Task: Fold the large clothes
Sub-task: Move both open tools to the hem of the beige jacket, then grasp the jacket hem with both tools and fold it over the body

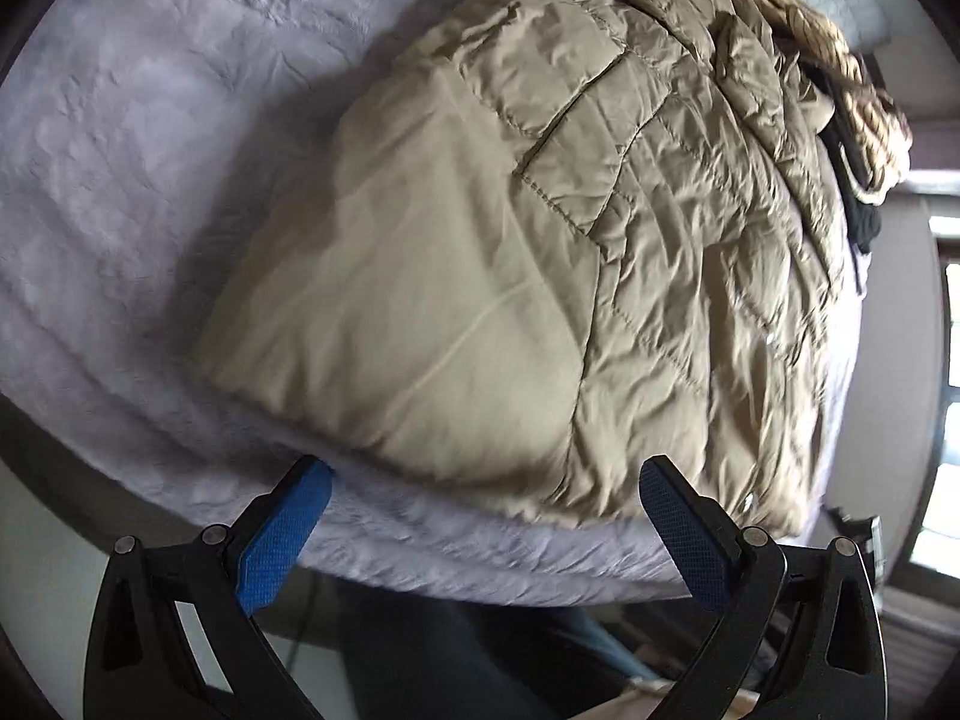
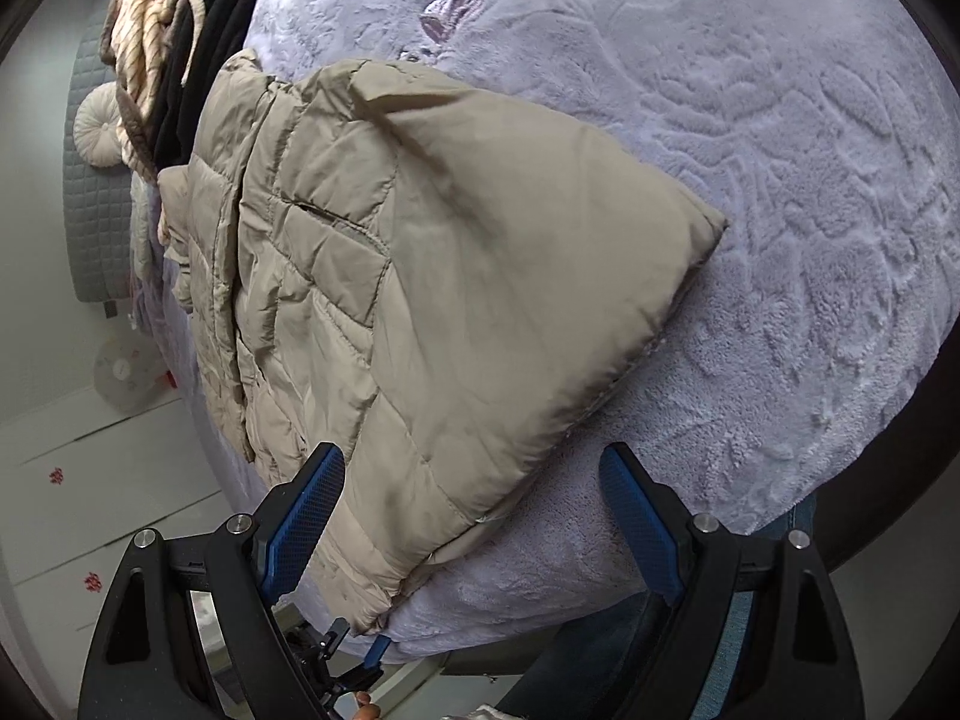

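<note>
A beige quilted puffer jacket lies folded on a pale lavender fleece blanket on a bed. In the right wrist view the jacket fills the centre, its hem near the bed edge. My left gripper is open and empty, its blue pads just short of the jacket's near edge. My right gripper is open and empty, with the jacket's lower corner lying between its fingers. The left gripper's tip also shows below the bed edge in the right wrist view.
A pile of other clothes, striped cream and black, lies at the far end of the bed, also seen in the left wrist view. A grey quilted headboard and round cushion stand beyond. Windows are at right. The blanket stretches right.
</note>
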`<action>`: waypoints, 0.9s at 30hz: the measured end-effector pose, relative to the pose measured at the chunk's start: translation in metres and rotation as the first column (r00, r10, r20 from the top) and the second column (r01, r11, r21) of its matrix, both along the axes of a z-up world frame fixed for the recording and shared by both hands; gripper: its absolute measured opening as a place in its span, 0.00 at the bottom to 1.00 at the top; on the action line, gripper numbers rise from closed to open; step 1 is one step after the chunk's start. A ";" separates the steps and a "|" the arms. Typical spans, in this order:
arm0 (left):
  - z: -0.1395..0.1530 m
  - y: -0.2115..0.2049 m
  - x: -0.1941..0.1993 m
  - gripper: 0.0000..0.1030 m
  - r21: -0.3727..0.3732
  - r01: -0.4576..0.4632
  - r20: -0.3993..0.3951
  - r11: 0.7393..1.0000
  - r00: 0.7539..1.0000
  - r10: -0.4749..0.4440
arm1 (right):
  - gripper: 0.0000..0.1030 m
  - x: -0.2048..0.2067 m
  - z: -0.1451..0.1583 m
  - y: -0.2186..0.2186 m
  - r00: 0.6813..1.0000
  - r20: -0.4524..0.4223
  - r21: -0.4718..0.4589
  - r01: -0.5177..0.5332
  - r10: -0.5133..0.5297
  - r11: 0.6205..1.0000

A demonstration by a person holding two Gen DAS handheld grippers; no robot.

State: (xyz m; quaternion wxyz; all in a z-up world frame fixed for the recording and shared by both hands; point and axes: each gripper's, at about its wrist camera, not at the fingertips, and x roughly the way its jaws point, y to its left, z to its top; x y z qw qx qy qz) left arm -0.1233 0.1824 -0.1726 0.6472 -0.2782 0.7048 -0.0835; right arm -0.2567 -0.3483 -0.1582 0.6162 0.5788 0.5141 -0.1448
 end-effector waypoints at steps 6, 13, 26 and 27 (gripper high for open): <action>-0.010 -0.016 0.014 1.00 -0.018 0.002 -0.010 1.000 1.000 -0.002 | 0.87 -0.003 -0.010 -0.005 0.998 0.009 0.034 0.067 -0.068 0.997; 0.003 -0.021 0.027 0.32 -0.041 0.084 0.044 0.996 0.996 -0.082 | 0.83 0.003 -0.006 -0.004 0.987 0.092 0.080 0.124 -0.132 0.989; 0.069 0.002 0.075 0.14 -0.139 0.176 0.262 0.974 0.956 -0.136 | 0.08 0.022 0.040 0.012 0.973 0.199 -0.028 0.126 -0.117 0.992; 0.078 0.003 0.084 0.14 -0.141 0.175 0.284 0.974 0.950 -0.129 | 0.08 0.026 0.047 0.012 0.971 0.214 -0.035 0.119 -0.109 0.992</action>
